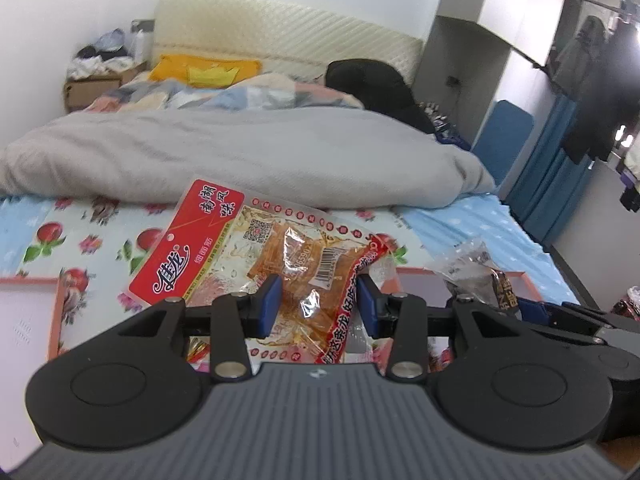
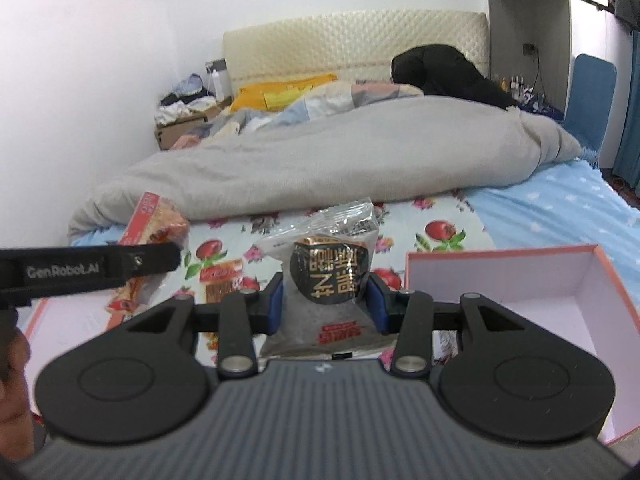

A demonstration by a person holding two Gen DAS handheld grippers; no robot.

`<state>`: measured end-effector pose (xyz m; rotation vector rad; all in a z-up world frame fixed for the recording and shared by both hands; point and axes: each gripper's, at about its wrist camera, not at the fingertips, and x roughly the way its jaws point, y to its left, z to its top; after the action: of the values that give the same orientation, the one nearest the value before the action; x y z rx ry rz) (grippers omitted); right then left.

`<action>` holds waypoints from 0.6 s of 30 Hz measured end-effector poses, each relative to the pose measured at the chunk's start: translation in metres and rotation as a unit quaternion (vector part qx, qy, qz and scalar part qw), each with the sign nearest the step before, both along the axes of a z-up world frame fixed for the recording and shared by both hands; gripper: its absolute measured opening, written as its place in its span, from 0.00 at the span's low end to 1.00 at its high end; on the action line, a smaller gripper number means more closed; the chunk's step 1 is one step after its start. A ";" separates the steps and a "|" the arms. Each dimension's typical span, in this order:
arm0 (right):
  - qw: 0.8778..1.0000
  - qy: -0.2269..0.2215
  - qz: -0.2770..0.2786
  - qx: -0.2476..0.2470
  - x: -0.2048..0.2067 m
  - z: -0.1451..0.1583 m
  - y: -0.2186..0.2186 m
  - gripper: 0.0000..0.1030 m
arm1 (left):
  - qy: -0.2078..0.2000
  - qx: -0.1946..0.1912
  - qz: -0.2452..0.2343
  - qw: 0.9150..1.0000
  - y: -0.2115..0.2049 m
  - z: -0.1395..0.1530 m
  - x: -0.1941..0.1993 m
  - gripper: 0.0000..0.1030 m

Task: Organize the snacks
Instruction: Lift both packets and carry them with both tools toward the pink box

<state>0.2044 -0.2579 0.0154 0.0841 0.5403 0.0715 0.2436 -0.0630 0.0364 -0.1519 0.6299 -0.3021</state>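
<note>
A red and clear snack packet point(image 1: 280, 248) with orange strips inside is clamped between the blue pads of the left gripper point(image 1: 318, 304), lifted clear above the flowered bed sheet point(image 1: 100, 224). A grey snack packet point(image 2: 332, 264) with a black and gold label sits pinched in the right gripper point(image 2: 325, 304), also held up off the bed. Under and beside both lie open pink boxes: one point(image 2: 520, 280) to the right of the right gripper, another's rim point(image 1: 28, 280) at the left of the left wrist view. A rumpled grey duvet point(image 1: 240, 152) lies behind them, with a cream headboard point(image 1: 280, 32) against the wall.
</note>
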 end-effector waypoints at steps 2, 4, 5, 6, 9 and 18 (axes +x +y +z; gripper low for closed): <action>1.000 -0.009 -0.004 -0.001 -0.002 0.007 -0.005 0.44 | -0.009 -0.002 -0.008 1.000 -0.010 0.009 -0.001 0.45; 1.000 -0.017 -0.009 0.000 -0.003 0.014 -0.011 0.44 | -0.017 -0.001 -0.018 1.000 -0.022 0.019 -0.002 0.45; 1.000 -0.020 -0.013 -0.001 -0.004 0.018 -0.015 0.44 | -0.021 0.000 -0.023 1.000 -0.028 0.023 -0.002 0.45; 1.000 -0.024 -0.016 -0.003 -0.004 0.022 -0.019 0.44 | -0.026 0.002 -0.029 0.999 -0.034 0.028 -0.002 0.45; 0.999 -0.036 -0.024 -0.009 -0.007 0.028 -0.029 0.44 | -0.040 0.004 -0.041 0.998 -0.052 0.040 -0.003 0.45; 0.997 -0.042 -0.066 -0.006 -0.014 0.029 -0.084 0.44 | -0.037 -0.004 -0.086 0.996 -0.122 0.041 0.009 0.45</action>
<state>0.1908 -0.3417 0.0441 0.1045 0.4497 -0.0577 0.2527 -0.1851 0.0771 -0.0927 0.5686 -0.4746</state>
